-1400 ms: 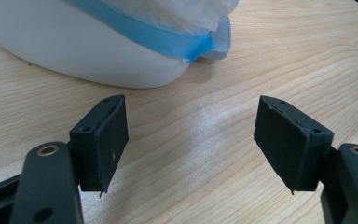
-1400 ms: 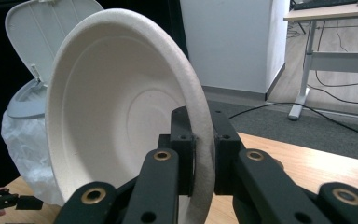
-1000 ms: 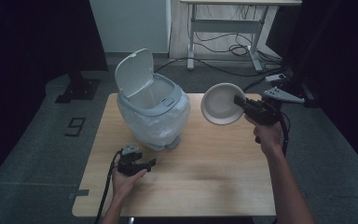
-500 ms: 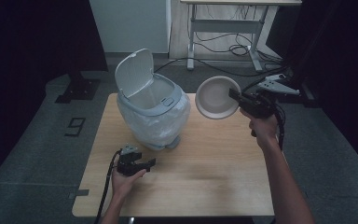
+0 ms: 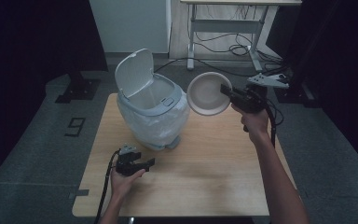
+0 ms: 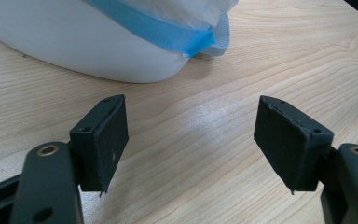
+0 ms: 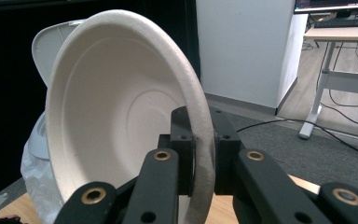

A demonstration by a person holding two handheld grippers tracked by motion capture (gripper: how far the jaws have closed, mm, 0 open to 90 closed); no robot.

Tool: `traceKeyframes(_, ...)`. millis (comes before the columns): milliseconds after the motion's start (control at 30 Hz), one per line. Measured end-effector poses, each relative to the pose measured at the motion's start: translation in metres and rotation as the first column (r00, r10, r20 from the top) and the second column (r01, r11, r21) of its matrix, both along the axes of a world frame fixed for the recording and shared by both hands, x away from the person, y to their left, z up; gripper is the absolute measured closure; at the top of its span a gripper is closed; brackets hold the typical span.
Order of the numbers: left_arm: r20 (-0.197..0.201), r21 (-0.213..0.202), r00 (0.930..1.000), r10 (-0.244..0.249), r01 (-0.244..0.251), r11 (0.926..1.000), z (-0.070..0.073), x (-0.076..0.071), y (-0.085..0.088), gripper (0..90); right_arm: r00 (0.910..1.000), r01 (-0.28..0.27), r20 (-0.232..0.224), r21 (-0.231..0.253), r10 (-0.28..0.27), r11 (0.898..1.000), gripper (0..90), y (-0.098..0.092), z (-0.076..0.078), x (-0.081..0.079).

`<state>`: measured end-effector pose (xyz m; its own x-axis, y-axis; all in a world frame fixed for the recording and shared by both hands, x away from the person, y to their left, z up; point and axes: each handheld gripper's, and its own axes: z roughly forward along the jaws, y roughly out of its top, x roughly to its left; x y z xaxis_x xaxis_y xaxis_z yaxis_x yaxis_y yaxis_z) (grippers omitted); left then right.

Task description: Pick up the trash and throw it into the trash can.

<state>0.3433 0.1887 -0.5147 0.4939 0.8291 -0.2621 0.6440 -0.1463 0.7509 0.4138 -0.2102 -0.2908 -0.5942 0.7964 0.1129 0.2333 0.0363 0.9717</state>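
A: Over the table's far right, about 2 o'clock from centre, the right gripper (image 5: 225,91) is clamped on the rim of the paper bowl (image 5: 208,94). Since a second ago, bowl and hand have drifted left toward the trash bin (image 5: 153,112) and lifted a bit.

B: So mid-carry, likely a toss. Bin state?

A: Lid (image 5: 134,73) is up and the opening is exposed. Bowl sits in the air just right of the bin, not over the mouth yet.

B: Bowl orientation?

A: On edge. In the high view the cavity looks toward the camera and slightly to 9 o'clock, the bottom turned away. No long axis, it's round; its flat plane stands near vertical. The right gripper view shows both pads pinching the rim (image 7: 200,154) at the bowl's lower edge, jaws shut tight on it.

B: Other hand?

A: Left gripper (image 5: 139,164) rests low at 7 o'clock on the table (image 5: 223,177), unmoved, jaws apart and empty. Its own view looks at the bin's base (image 6: 98,51).
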Motion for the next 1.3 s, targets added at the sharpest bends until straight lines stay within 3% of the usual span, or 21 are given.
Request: traceKeyframes(1300, -0.017, -0.007, 0.9998, -0.013, 0.013, 0.9999, -0.002, 0.000, 0.000, 25.9, 0.9981, -0.061, 0.005, -0.030, 0.061, 0.998, 82.5, 0.053, 0.013, 0.032)
